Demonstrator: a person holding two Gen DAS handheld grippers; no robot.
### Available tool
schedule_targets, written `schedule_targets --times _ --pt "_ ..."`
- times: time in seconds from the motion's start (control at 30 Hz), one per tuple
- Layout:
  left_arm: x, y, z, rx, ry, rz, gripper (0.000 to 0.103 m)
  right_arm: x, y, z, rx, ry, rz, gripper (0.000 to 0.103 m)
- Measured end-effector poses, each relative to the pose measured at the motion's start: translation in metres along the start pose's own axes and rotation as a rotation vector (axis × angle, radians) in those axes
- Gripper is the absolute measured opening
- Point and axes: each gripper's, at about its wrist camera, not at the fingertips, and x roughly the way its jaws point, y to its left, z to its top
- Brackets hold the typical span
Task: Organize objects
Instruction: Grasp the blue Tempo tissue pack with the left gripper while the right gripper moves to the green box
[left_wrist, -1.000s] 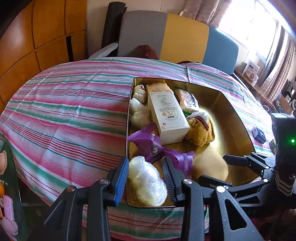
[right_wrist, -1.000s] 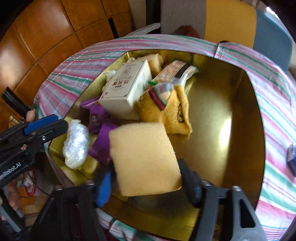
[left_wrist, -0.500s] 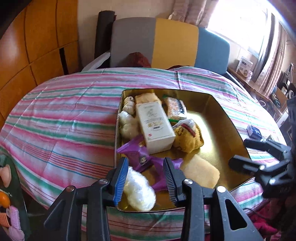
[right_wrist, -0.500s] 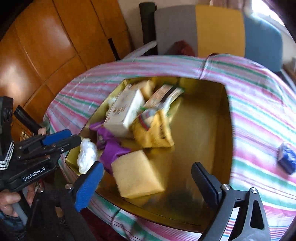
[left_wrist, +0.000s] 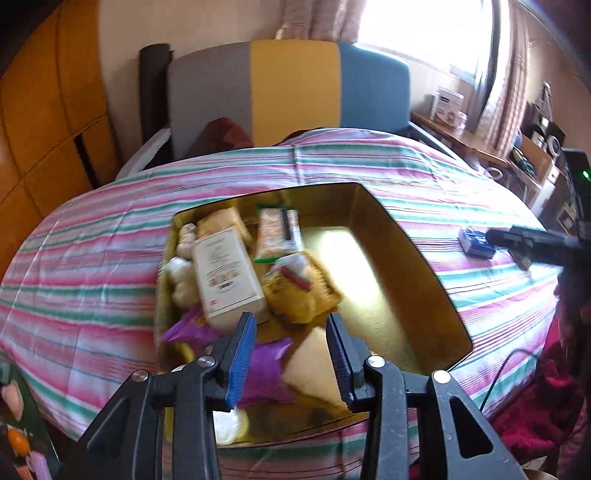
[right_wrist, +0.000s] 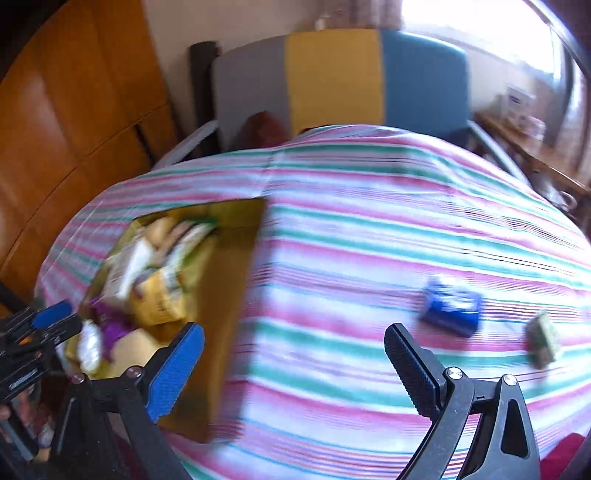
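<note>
The left gripper (left_wrist: 290, 354) hangs with jaws apart over the gold tray (left_wrist: 424, 258) (on striped cloth (left_wrist: 92, 266)). Inside lie a white box (left_wrist: 227, 275), sponge (left_wrist: 312, 365) and purple wrapper (left_wrist: 264, 369).

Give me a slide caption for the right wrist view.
Open right gripper above striped tablecloth, blue packet ahead, gold tray at left.

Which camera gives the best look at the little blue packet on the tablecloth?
The right wrist view: the blue packet sits large and unobstructed ahead of the open right gripper, though blurred. The left wrist view shows it small, near the right edge.
</note>
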Motion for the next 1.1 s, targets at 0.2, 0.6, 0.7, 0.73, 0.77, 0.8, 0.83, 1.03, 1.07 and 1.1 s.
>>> schedule_targets --times 0.2,0.6,0.7,0.73,0.77,0.8,0.83,1.03,1.07,1.1 --pt "0.005 -0.041 0.021 0.086 0.001 -0.057 0.04 -0.006 -0.089 0.015 0.123 -0.056 -0.178 0.099" --pt "0.047 -0.162 0.069 0.26 0.087 -0.281 0.057 -0.028 -0.247 -0.021 0.682 -0.163 -0.387 0.1" --pt "0.067 -0.192 0.078 0.267 0.132 -0.338 0.072 -0.027 -0.254 -0.023 0.724 -0.151 -0.36 0.1" --pt "0.074 -0.203 0.081 0.275 0.148 -0.347 0.073 -0.027 -0.255 -0.022 0.733 -0.152 -0.362 0.1" --pt "0.082 -0.214 0.084 0.284 0.162 -0.354 0.074 -0.029 -0.255 -0.024 0.74 -0.156 -0.37 0.1" --pt "0.09 -0.224 0.087 0.291 0.173 -0.361 0.076 -0.03 -0.256 -0.025 0.752 -0.161 -0.374 0.1" --pt "0.098 -0.233 0.089 0.293 0.184 -0.364 0.079 -0.032 -0.258 -0.028 0.77 -0.168 -0.371 0.1" --pt "0.155 -0.276 0.099 0.292 0.261 -0.339 0.085 -0.033 -0.267 -0.035 0.844 -0.183 -0.343 0.1" --pt "0.162 -0.279 0.1 0.284 0.272 -0.336 0.088 -0.032 -0.268 -0.035 0.845 -0.179 -0.34 0.1" --pt "0.169 -0.282 0.102 0.272 0.28 -0.338 0.088 -0.032 -0.268 -0.036 0.848 -0.176 -0.336 0.1"
